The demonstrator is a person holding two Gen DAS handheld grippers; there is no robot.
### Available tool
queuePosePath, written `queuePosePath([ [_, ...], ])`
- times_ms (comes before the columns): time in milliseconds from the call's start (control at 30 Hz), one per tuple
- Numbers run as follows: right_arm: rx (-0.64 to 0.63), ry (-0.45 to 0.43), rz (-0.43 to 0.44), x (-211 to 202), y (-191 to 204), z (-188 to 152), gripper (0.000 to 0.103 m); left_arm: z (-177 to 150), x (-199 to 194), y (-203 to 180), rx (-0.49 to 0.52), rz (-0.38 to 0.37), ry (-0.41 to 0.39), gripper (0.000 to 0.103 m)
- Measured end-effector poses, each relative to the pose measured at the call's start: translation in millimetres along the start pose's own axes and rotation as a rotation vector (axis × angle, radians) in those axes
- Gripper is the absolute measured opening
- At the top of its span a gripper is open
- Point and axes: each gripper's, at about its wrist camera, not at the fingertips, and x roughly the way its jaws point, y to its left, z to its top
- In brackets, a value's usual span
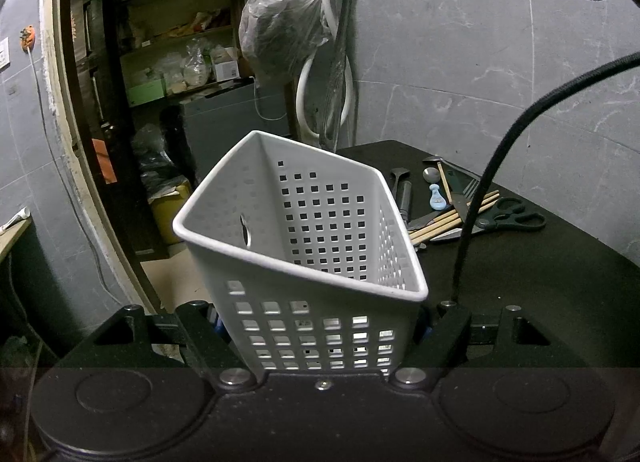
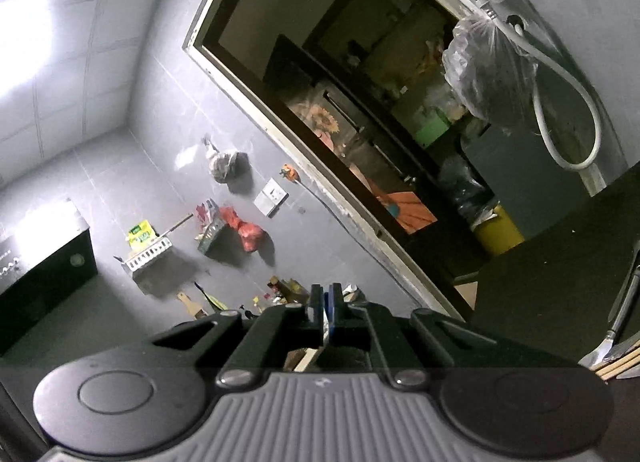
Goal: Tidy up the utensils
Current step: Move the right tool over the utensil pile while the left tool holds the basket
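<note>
My left gripper is shut on the base of a white perforated basket. The basket is tilted, its open mouth faces the camera, and it looks empty. Behind it on the black table lie the utensils: wooden chopsticks, black scissors, a metal spoon, a small blue spoon and a black-handled tool. My right gripper is shut with nothing between its fingers and points level at the grey tiled wall. A metal utensil and chopstick ends show at the right edge of the right wrist view.
A black braided cable arcs over the table. A tap with a plastic bag, a white hose and a whisk hang on the wall behind the basket. A doorway to a storeroom opens on the left.
</note>
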Motion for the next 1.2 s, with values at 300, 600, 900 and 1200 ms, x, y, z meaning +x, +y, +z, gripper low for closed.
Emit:
queuePosePath([
  [300,-0.061,0.002,0.023,-6,22,-2,0.002,0,1,0,0.001,-0.003,-0.001,0.079],
  [600,0.013,0.119,-0.085,19,-7,-36,0.002,1,2,0,0.002,-0.005,-0.003,0.079],
  [900,-0.021,0.222,-0.209,37,-22,-69,0.008,0,1,1,0.011,-0.014,-0.003,0.079],
  [1200,-0.022,0.212,-0.236,28,-21,-75,0.018,0,1,3,0.009,-0.015,-0.002,0.079],
])
